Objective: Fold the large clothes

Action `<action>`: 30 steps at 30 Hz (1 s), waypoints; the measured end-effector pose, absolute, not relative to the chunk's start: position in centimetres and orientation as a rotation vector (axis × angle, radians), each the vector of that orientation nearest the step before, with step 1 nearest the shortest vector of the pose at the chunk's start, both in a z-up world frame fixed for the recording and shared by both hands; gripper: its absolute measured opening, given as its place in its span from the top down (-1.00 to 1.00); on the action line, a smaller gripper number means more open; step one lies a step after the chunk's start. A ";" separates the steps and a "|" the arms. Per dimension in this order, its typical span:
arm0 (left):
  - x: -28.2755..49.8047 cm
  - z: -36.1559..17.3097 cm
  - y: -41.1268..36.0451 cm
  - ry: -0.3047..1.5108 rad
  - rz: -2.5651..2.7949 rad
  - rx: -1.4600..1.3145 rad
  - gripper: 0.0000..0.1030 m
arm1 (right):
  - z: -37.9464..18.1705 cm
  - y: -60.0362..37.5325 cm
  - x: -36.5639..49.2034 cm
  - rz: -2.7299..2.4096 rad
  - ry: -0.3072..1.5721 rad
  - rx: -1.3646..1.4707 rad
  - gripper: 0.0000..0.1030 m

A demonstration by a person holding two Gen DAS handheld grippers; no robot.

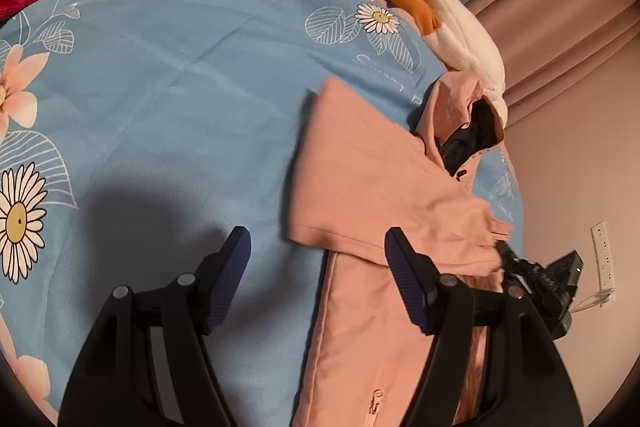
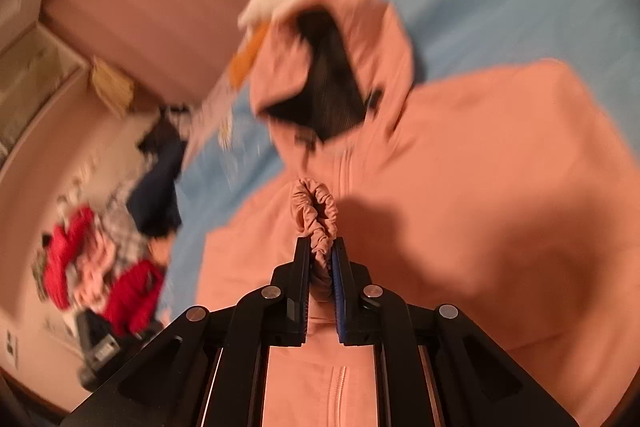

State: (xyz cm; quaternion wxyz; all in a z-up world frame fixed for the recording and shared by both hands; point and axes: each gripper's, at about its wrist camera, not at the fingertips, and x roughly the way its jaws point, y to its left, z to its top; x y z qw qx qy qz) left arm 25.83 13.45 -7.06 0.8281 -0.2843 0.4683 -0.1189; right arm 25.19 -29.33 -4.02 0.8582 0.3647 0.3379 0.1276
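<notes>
The right gripper [image 2: 320, 251] is clamped on the gathered elastic cuff [image 2: 314, 211] of the pink jacket [image 2: 460, 195]. The left gripper [image 1: 316, 275] stands wide and empty. The jacket lies on the blue floral sheet [image 1: 180, 67] (soft, limp, probably slightly padded); grip at hems and cuffs.

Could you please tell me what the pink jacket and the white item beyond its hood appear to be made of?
The pink jacket looks like a smooth, matte woven fabric, perhaps a soft-shell type: it lies flat with crisp fold edges, and its cuff is gathered with elastic. The white item looks like plush fleece, judging by its fuzzy, thick, rounded surface, though blur leaves that open.
</notes>
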 end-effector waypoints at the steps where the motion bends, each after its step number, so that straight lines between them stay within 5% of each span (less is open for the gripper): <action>1: 25.8 -6.9 13.4 0.992 -0.253 -0.599 -0.34 | -3.6 -29.9 25.0 0.268 0.694 0.773 0.77; 7: 26.3 -6.8 12.4 0.997 -0.256 -0.568 -0.34 | -2.9 -33.4 22.2 0.173 0.664 0.779 0.77; 16: 28.9 -5.0 7.4 0.982 -0.346 -0.500 -0.34 | -6.7 -33.3 23.3 0.113 0.863 0.708 0.76; 23: 30.5 -4.9 2.3 0.984 -0.464 -0.446 -0.31 | -5.3 -34.6 21.9 0.014 0.796 0.650 0.38; 30: 30.9 -7.6 1.3 1.039 -0.484 -0.425 0.16 | -4.8 -31.5 22.7 0.225 0.786 0.592 0.37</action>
